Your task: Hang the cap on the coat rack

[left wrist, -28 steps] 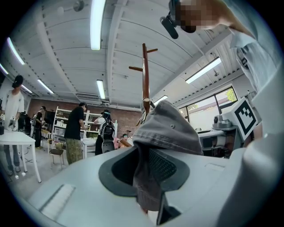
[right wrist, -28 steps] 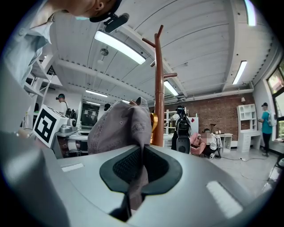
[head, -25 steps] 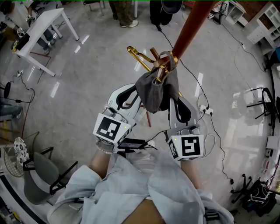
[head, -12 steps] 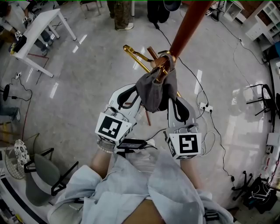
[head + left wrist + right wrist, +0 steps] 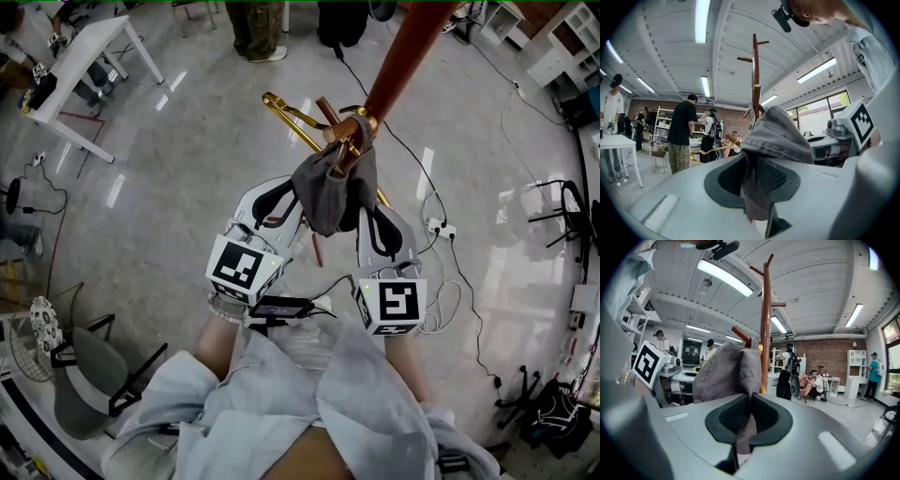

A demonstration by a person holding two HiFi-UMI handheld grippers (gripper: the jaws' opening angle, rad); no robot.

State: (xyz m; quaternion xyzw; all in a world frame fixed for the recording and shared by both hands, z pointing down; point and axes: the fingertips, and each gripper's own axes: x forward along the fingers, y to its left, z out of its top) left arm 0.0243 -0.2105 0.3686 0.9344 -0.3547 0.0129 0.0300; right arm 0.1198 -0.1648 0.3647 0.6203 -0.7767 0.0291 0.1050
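A grey cap (image 5: 333, 192) hangs bunched against a wooden peg (image 5: 342, 141) of the red-brown coat rack (image 5: 405, 52); I cannot tell whether it rests on the peg. My left gripper (image 5: 298, 195) is shut on the cap's left side and my right gripper (image 5: 367, 208) on its right side. In the left gripper view the pads pinch the cap (image 5: 780, 136) at the left gripper (image 5: 753, 185), with the coat rack (image 5: 755, 70) behind it. In the right gripper view the cap (image 5: 729, 371) stands in the shut right gripper (image 5: 750, 417), next to the coat rack (image 5: 766, 324) and a peg (image 5: 740, 334).
Brass hooks (image 5: 292, 117) stick out from the rack to the left. A white table (image 5: 89, 56) stands far left and a grey chair (image 5: 84, 375) near left. Cables and a power strip (image 5: 439, 232) lie on the floor to the right. A person (image 5: 253, 23) stands beyond the rack.
Both grippers and the cap have crept slightly up towards the peg. Both grips on the cap are unchanged.
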